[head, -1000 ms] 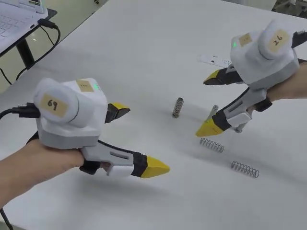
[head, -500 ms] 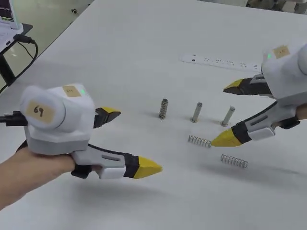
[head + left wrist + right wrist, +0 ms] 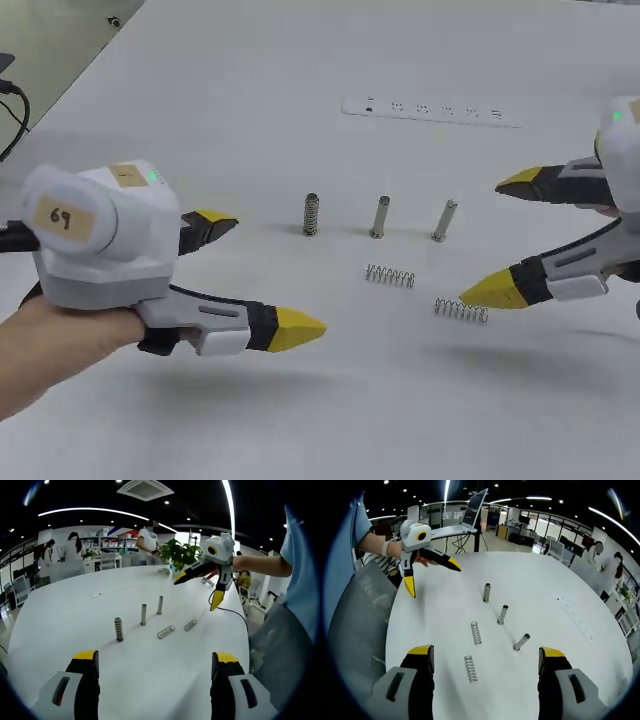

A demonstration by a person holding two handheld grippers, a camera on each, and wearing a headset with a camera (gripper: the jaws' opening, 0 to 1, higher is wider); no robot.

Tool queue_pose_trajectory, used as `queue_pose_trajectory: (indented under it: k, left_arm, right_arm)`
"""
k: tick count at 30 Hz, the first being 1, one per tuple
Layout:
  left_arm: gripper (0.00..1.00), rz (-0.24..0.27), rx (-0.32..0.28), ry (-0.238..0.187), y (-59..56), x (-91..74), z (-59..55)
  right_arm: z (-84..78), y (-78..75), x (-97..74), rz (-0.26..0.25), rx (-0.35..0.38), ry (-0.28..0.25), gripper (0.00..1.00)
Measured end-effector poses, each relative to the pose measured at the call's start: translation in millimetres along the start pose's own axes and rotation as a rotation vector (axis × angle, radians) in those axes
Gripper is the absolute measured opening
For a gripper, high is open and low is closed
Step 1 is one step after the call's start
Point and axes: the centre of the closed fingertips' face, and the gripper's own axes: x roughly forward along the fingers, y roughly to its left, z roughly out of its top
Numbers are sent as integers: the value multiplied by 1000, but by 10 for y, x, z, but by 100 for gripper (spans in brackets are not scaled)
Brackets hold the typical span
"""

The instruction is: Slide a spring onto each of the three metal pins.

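Note:
Three metal pins stand in a row on the white table. The left pin [image 3: 311, 214] [image 3: 119, 629] [image 3: 486, 592] carries a spring. The middle pin [image 3: 380, 216] and the right pin [image 3: 444, 220] are bare. Two loose springs [image 3: 390, 276] [image 3: 461, 311] lie flat just in front of them. My left gripper [image 3: 262, 272] [image 3: 156, 656] hovers open at the near left, well short of the pins. Right of the row hangs my right gripper [image 3: 500, 237] [image 3: 486, 651], also open and holding nothing, its lower tip beside the nearer spring.
A white power strip [image 3: 430, 110] lies behind the pins. A black cable [image 3: 10, 110] hangs off the table's far left. A laptop on a stand [image 3: 470, 515] sits beyond the table edge, and a grey chair [image 3: 360, 615] is near it. People stand far off.
My right gripper has drawn back to the right, away from the middle and right pins. The head camera has shifted, and my left gripper has hardly moved.

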Motion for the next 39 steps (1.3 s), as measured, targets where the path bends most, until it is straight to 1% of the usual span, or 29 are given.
queue_pose_trajectory:
  k: [2,3,4,6,12,15,17,22,28,30,39]
  left_arm:
    - [90,-5,3,5,-8,11,-1]
    - [90,-6,5,6,-9,14,-1]
    - [90,-9,5,8,-11,19,0]
    - [90,-10,8,11,-7,28,2]
    - [90,-18,19,18,-9,55,17]
    - [90,-22,22,21,-12,75,23]
    - [90,-27,25,27,-20,88,19]
    - [89,-44,40,36,-47,133,24]
    - [86,-72,65,53,-71,221,34]
    - [85,-80,71,55,-76,251,39]
    - [81,-124,97,72,-101,405,27]
  right_arm:
    - [-75,23,-45,-10,40,-5,85]
    - [-94,24,-57,-15,47,-6,85]
    - [-130,19,-85,-33,60,-16,84]
    - [-218,47,-131,-41,90,-14,84]
    - [-408,71,-256,-87,152,-16,84]
    - [-473,78,-312,-104,175,-20,85]
    - [-505,74,-358,-119,186,-24,85]
    - [-561,71,-454,-138,213,-33,85]
    - [-613,43,-529,-161,231,-38,85]
    - [-614,29,-550,-172,244,-48,85]
    - [-641,64,-564,-176,263,-53,84]
